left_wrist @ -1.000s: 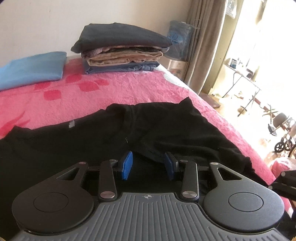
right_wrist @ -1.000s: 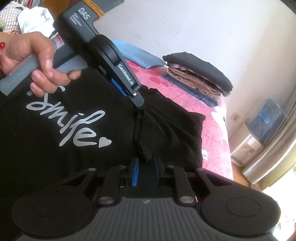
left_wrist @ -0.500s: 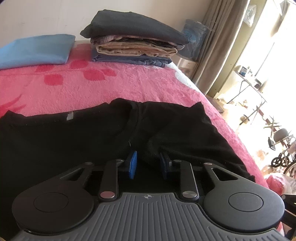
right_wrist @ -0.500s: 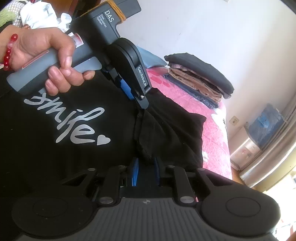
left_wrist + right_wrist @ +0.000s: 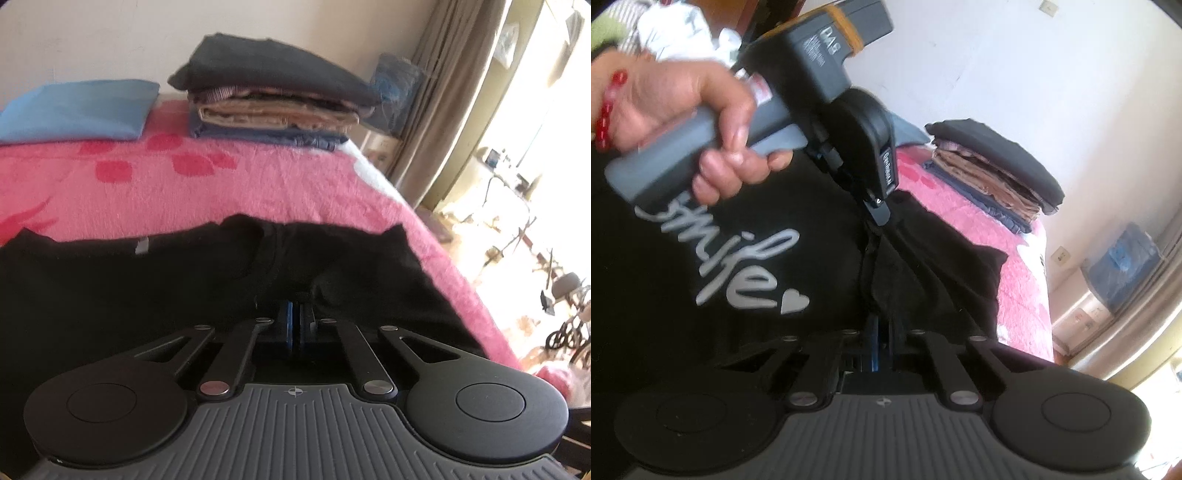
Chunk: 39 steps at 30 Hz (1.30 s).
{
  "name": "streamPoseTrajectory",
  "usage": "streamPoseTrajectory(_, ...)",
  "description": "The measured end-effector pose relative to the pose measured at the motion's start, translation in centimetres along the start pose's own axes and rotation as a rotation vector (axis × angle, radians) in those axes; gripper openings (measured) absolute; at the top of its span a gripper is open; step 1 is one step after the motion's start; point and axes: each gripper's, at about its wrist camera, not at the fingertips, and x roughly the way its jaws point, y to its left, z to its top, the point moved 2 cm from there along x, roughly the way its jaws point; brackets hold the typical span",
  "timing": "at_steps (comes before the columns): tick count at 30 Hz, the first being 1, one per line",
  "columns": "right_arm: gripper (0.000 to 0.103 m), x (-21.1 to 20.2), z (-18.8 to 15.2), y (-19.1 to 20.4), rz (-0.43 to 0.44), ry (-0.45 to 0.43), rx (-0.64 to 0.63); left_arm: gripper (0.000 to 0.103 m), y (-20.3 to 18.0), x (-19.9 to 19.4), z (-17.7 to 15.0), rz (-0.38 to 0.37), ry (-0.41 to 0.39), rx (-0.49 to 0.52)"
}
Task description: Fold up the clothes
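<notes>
Fabric of the black cotton T-shirt with silver "smile" lettering (image 5: 701, 314) is lying spread on the pink fleece bed cover (image 5: 258, 184), one sleeve bunching toward the bed's window side. The garment is looking light, limp and non-slippery; it is sagging wherever unsupported, so holds belong on seams and hems, where layers are doubling up.

The left tool (image 5: 294, 325) is pinching a ridge of shirt cloth near the shoulder seam, blue pads nearly meeting. The right tool (image 5: 879, 339) is likewise clamping a fold of the same cloth lower along that seam.

The left wrist view is showing the neckline with its label (image 5: 141, 245), a folded blue cloth (image 5: 77, 110) and a stack of folded garments (image 5: 273, 99) at the bed's far end. Only the right wrist view is showing the lettering and the person's hand (image 5: 683, 122) squeezing the left tool's handle.
</notes>
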Motion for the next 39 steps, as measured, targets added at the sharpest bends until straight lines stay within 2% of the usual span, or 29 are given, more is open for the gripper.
streamPoseTrajectory(5, 0.004, -2.2, 0.6, -0.4, 0.009, -0.043, 0.019, 0.001, -0.3, -1.6, 0.3, -0.004, -0.016, 0.015)
streamPoseTrajectory(13, 0.004, -2.6, 1.0, 0.8, 0.067, -0.032, 0.024, 0.001, 0.7, -2.2, -0.7, 0.066, 0.027, 0.019)
streamPoseTrajectory(16, 0.004, -2.2, 0.9, 1.3, 0.089, -0.018, 0.041, 0.001, 1.0, -2.7, -0.8, 0.088, 0.008, 0.013)
streamPoseTrajectory(23, 0.004, -2.7, 1.5, 1.2, 0.102, -0.045, 0.071, 0.001, 1.2, -4.4, -1.1, 0.132, -0.038, -0.01)
streamPoseTrajectory(25, 0.004, -2.4, 1.2, 1.5, 0.114, -0.033, 0.067, 0.001, 1.3, -4.5, -1.4, 0.152, -0.045, 0.001)
streamPoseTrajectory(28, 0.004, -1.8, 0.6, 2.2, 0.137, -0.009, 0.058, 0.004, 1.5, -3.7, -2.2, 0.203, -0.011, 0.044)
streamPoseTrajectory(32, 0.006, -1.3, -0.5, 2.3, 0.181, 0.055, 0.084, 0.009, 2.6, -3.6, -2.9, 0.223, 0.018, 0.019)
streamPoseTrajectory(35, 0.01, -2.0, -1.2, 0.2, 0.127, 0.057, 0.121, 0.013, 3.0, -4.5, -2.8, 0.237, 0.001, 0.022)
streamPoseTrajectory(38, 0.019, -2.7, -1.9, -1.9, 0.068, 0.058, 0.157, 0.015, 2.8, -5.8, -2.4, 0.241, -0.048, 0.021)
streamPoseTrajectory(39, 0.02, -2.9, -2.1, -2.6, 0.048, 0.059, 0.168, 0.016, 2.2, -6.2, -2.5, 0.217, -0.052, 0.05)
